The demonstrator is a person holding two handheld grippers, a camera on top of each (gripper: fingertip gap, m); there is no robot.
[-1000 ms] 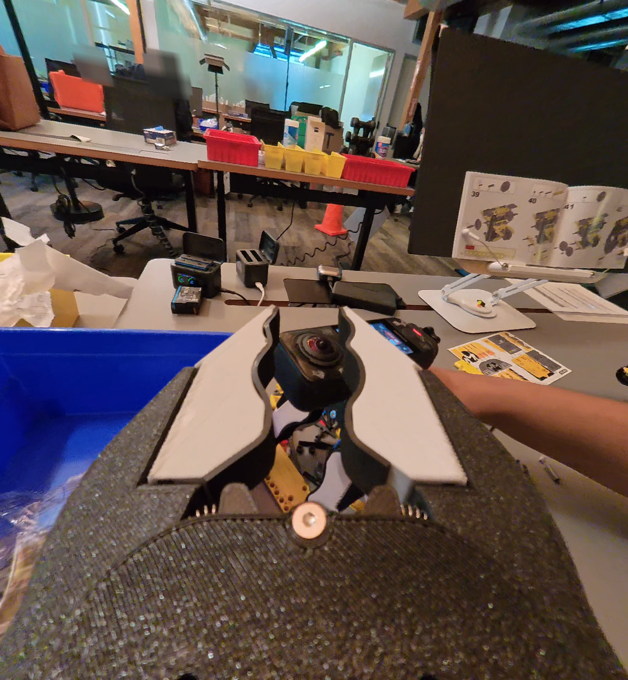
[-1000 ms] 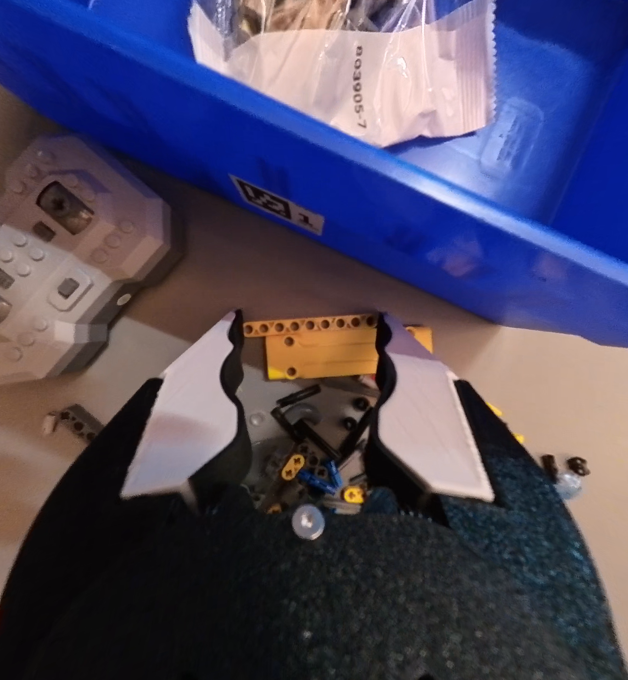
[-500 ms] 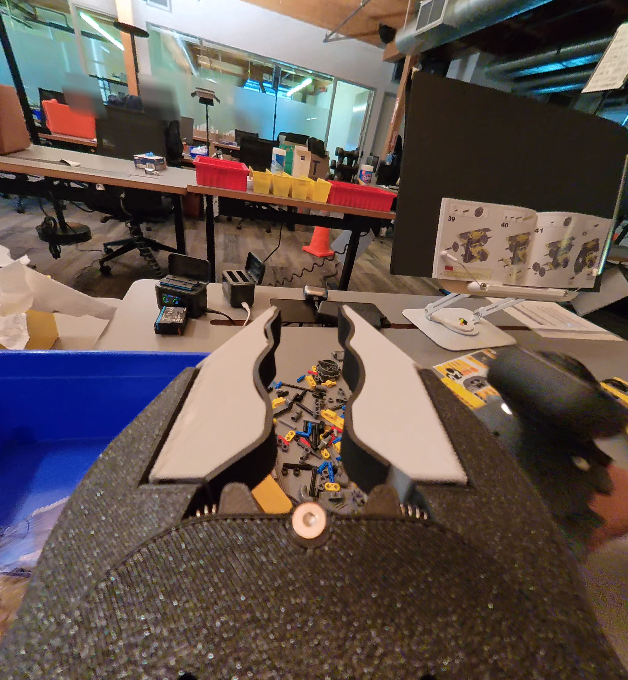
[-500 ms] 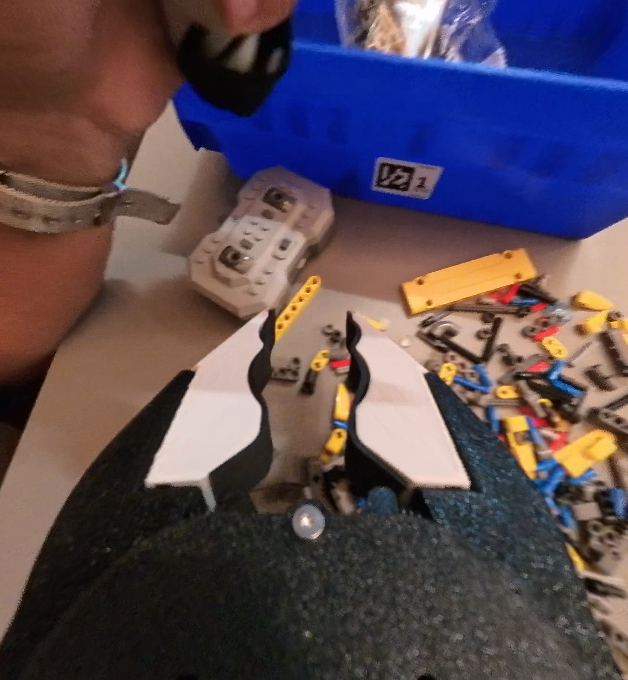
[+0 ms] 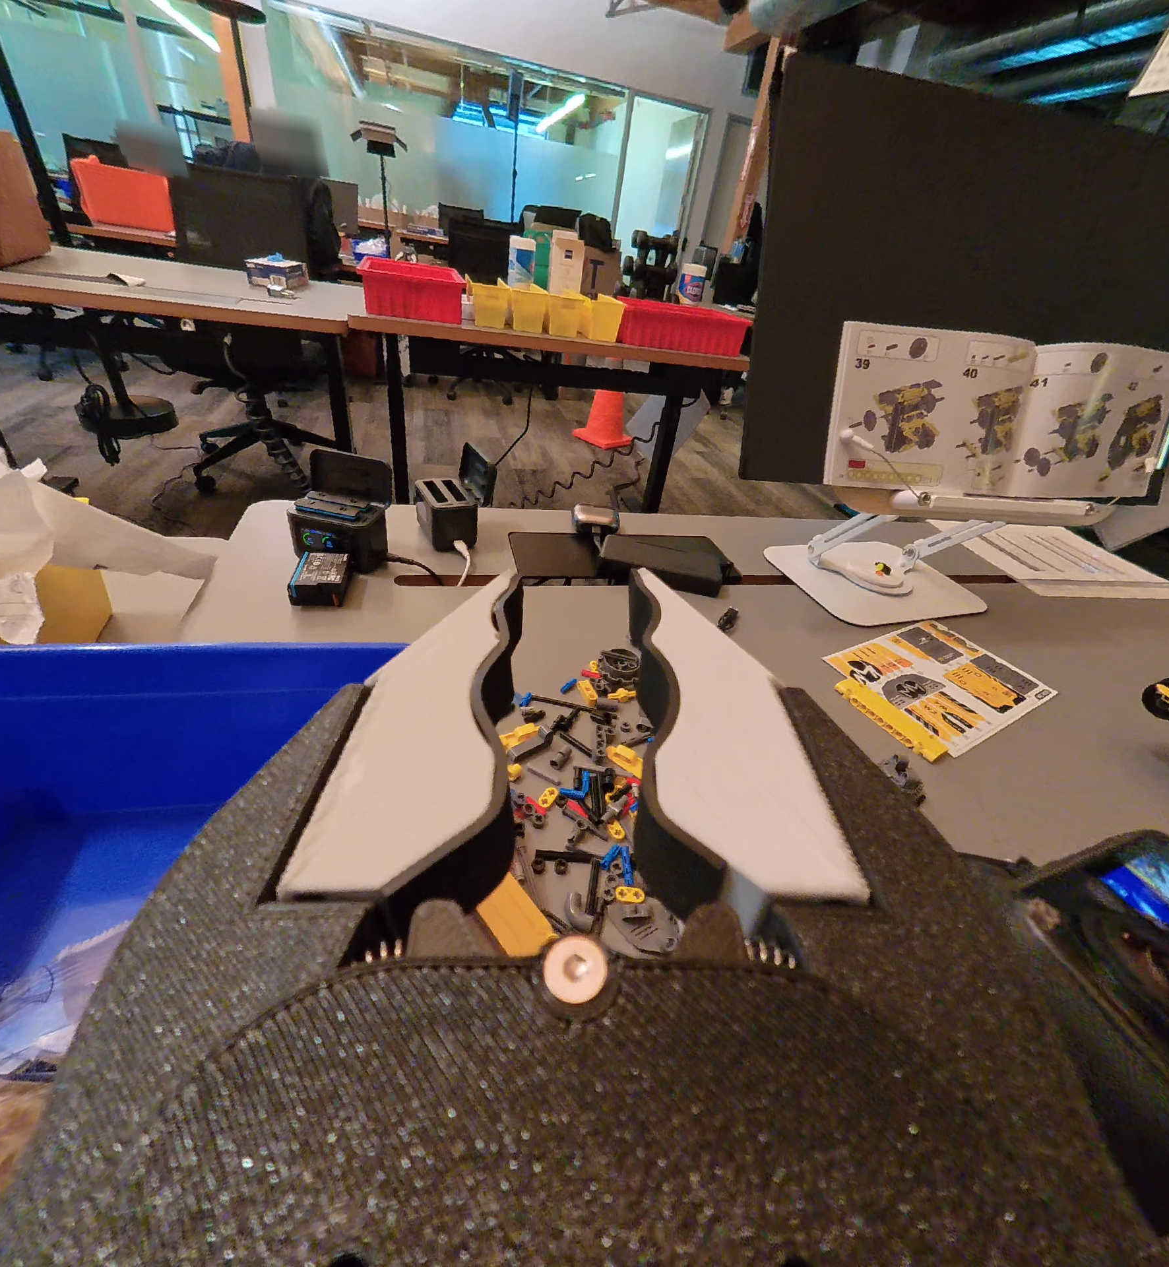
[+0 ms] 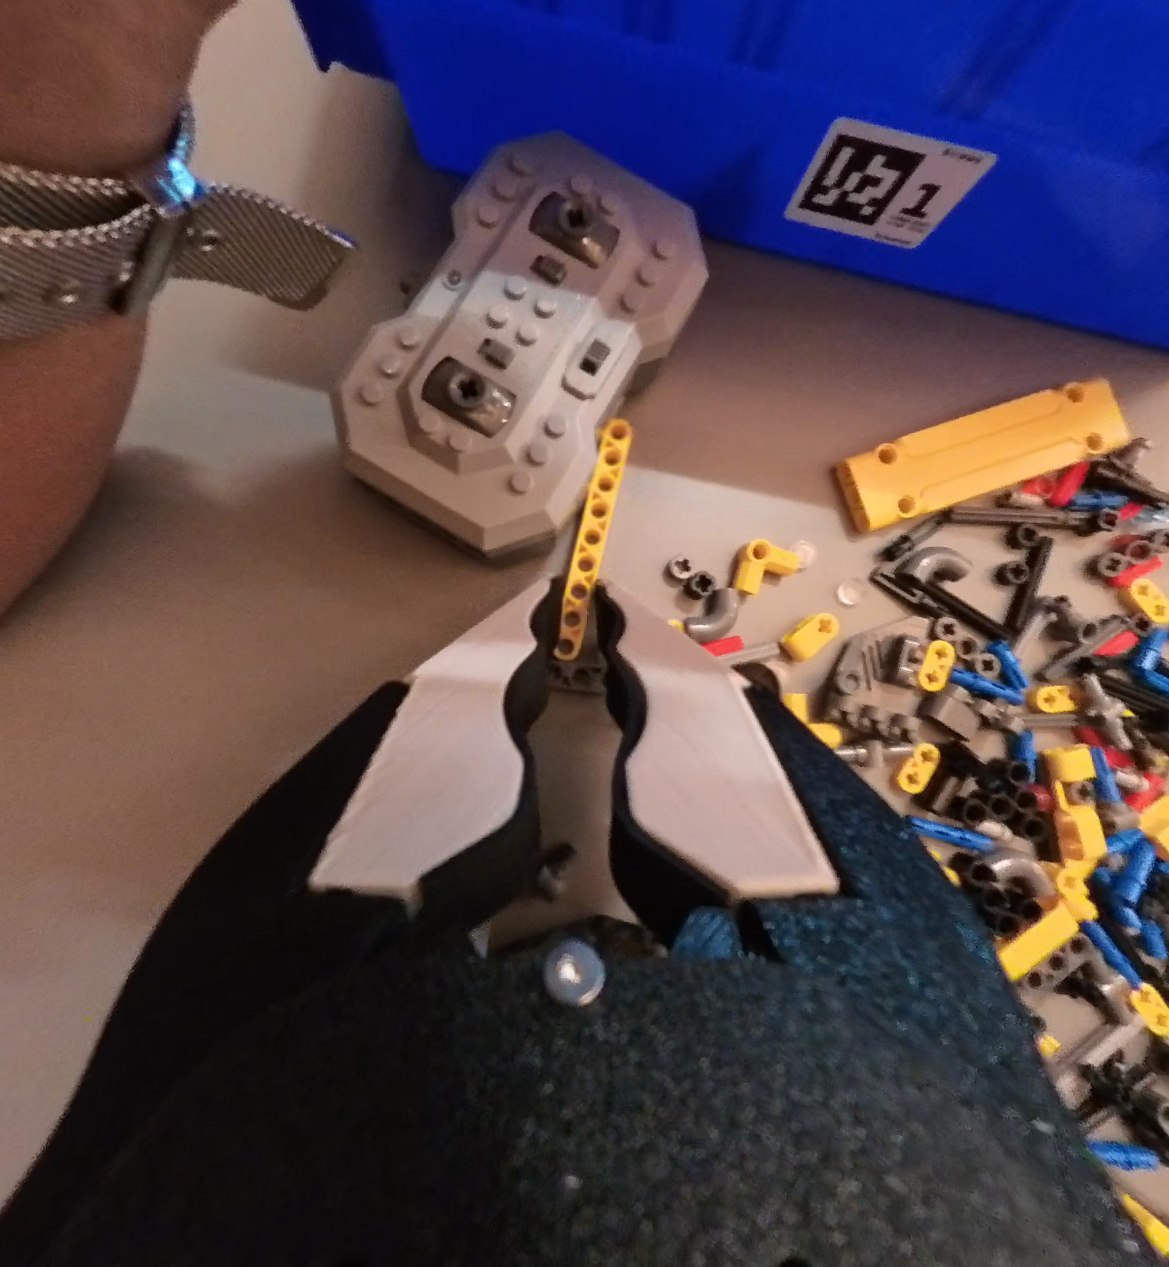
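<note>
In the right wrist view my right gripper (image 6: 578, 593) is closed down on the near end of a long yellow holed beam (image 6: 599, 507), which lies on the table and points away toward a grey studded controller-shaped block (image 6: 520, 343). A pile of small yellow, blue, black and red pieces (image 6: 1048, 720) lies to its right. My left gripper (image 5: 573, 583) is open and empty, held above the same pile (image 5: 582, 761), which shows between its fingers. The right gripper's body (image 5: 1130, 946) sits at the lower right of the left wrist view.
A blue bin (image 6: 739, 103) with a white tag (image 6: 890, 182) stands behind the pieces; it also shows at the left (image 5: 122, 754). A yellow flat panel (image 6: 979, 452) lies near it. A wrist with a grey woven strap (image 6: 88, 254) is at left. An open instruction booklet (image 5: 1007, 411) stands on a stand, a sticker sheet (image 5: 938, 685) below. Spacing between my two grippers at the tips: around 25 centimeters. My right gripper is the nearer one to the grey studded controller-shaped block (image 6: 520, 343): about 6 centimeters, against 20 centimeters.
The right gripper pulled back from the bin, moved over the loose pieces and narrowed from open onto the yellow beam. In the left wrist view it moved from centre to lower right.
</note>
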